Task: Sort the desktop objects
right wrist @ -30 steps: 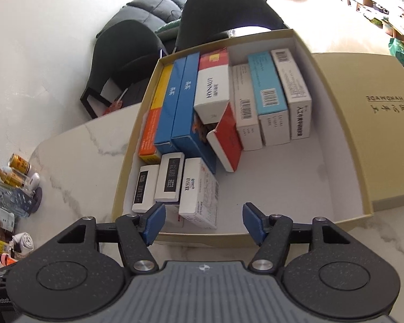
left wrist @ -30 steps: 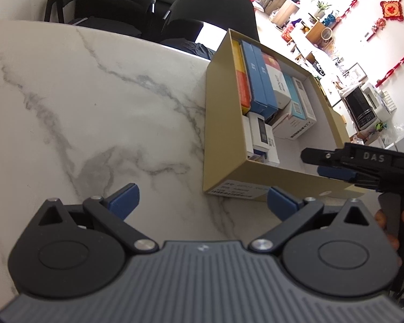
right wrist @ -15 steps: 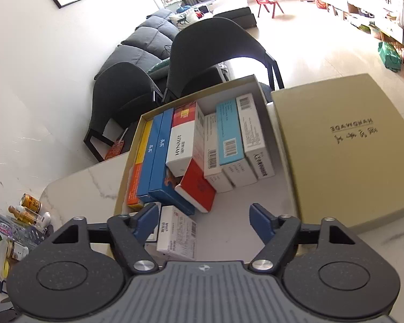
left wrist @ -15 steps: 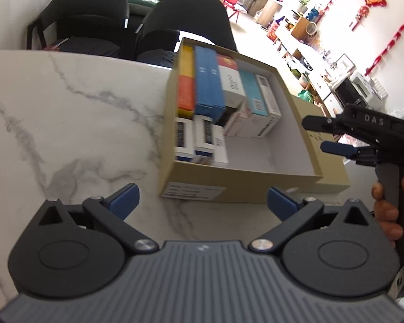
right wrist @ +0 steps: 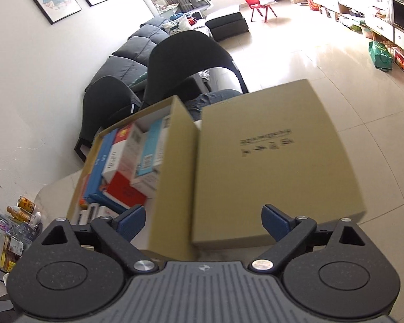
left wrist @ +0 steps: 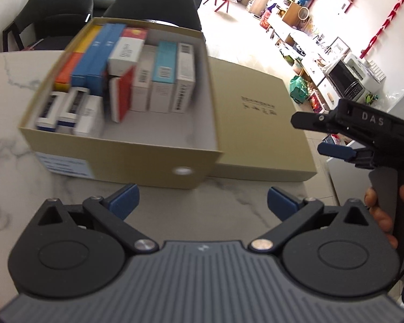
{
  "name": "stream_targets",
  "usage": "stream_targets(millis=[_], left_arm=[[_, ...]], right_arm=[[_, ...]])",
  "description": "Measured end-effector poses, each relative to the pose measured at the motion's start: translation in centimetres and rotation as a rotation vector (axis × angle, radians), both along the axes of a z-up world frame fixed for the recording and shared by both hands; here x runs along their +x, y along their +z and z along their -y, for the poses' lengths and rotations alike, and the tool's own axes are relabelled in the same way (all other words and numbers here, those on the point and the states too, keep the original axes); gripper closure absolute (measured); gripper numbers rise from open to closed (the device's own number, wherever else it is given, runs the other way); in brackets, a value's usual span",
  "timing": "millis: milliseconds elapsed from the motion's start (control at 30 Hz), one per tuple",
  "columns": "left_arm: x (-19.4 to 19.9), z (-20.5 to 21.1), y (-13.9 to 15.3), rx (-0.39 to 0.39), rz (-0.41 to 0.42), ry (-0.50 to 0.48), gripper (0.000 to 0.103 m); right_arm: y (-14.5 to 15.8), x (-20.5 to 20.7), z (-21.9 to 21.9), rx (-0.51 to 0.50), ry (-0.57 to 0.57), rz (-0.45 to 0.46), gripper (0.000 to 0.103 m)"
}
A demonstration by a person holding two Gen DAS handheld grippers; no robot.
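An open tan cardboard box (left wrist: 121, 158) stands on the marble table, holding several upright cartons in blue, white, red and orange. Its flat tan lid (left wrist: 256, 123) lies against its right side. My left gripper (left wrist: 202, 202) is open and empty, hovering short of the box's near right corner. In the right wrist view, the box wall (right wrist: 172, 177) and the lid (right wrist: 269, 167) lie just ahead of my right gripper (right wrist: 203, 220). Its jaws are opening with nothing pressed between the pads. My right gripper (left wrist: 309, 134) also shows at the right edge, held by a hand beyond the lid.
Two black chairs (right wrist: 185, 62) stand behind the table's far edge. Bottles and small jars (right wrist: 18, 212) crowd the table's left end. The marble table (left wrist: 229, 196) ends just right of the lid, with tiled floor beyond.
Both grippers have swung to the right along the table, so the box slid left in each view and the lid came into sight. The right jaws have spread wider.
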State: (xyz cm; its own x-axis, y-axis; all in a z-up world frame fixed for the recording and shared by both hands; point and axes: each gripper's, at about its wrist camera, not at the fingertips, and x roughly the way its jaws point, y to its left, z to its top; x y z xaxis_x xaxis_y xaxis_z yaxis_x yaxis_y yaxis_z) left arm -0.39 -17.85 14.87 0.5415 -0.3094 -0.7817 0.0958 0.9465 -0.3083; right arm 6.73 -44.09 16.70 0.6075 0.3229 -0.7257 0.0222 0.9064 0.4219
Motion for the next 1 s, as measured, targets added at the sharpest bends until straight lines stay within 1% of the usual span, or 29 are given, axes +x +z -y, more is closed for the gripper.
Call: stream_targets(millis=[133,233,333,400,467,567,633,667,733,767,833,867,900,1000], left_arm=[[-0.4,3.6,-0.7,0.004,-0.017,-0.005,0.0],[-0.7,5.4,-1.1,0.02,-0.045,0.002,0.0],[-0.6,6.4,-1.5,0.029,-0.065,0.0,0.0],[-0.5,7.2,-1.6,0.05,-0.07,-0.005,0.0],[-0.4,8.2,-1.9,0.068,-0.073,-0.009,0.0],[-0.4,9.4,-2.3,0.07,-0.093,-0.018,0.0],[-0.4,10.0,-2.6,0.065,-0.107,-0.036,0.0],[-0.4,10.3,-2.7,0.066,-0.109,-0.051,0.0],[-0.4,10.8,-3.2,0.069,-0.127,-0.074,0.0],[-0.3,11.0,-3.6,0.068,-0.141,-0.082,0.0],[-0.1,11.2,-4.5,0.046,-0.173,-0.088,0.0],[0.0,11.3,-5.1,0.036,-0.187,-0.088,0.0],[0.1,11.5,-5.5,0.03,-0.199,-0.086,0.0],[0.1,11.8,-6.1,0.0,-0.204,-0.084,0.0]], right_arm=[[-0.5,-0.3,3.7,-0.037,-0.022,-0.043,0.007],[0.2,0.3,5.5,-0.09,-0.03,-0.102,0.006],[2.9,1.8,5.9,-0.183,0.005,-0.16,0.002],[5.6,3.0,5.5,-0.237,0.057,-0.171,0.002],[8.9,3.8,4.8,-0.287,0.118,-0.145,0.001],[13.8,5.2,3.4,-0.353,0.187,-0.086,0.001],[16.7,6.5,2.4,-0.38,0.24,-0.079,0.001],[18.3,6.6,1.8,-0.406,0.258,-0.059,0.001],[21.5,5.6,0.7,-0.465,0.28,0.014,0.001],[22.7,5.0,0.5,-0.467,0.299,0.038,0.001],[24.8,3.9,0.1,-0.454,0.34,0.079,0.0],[25.3,3.7,0.0,-0.439,0.355,0.086,0.0],[25.4,4.0,0.0,-0.424,0.361,0.084,0.0],[24.7,6.0,-0.2,-0.387,0.332,0.063,0.0]])
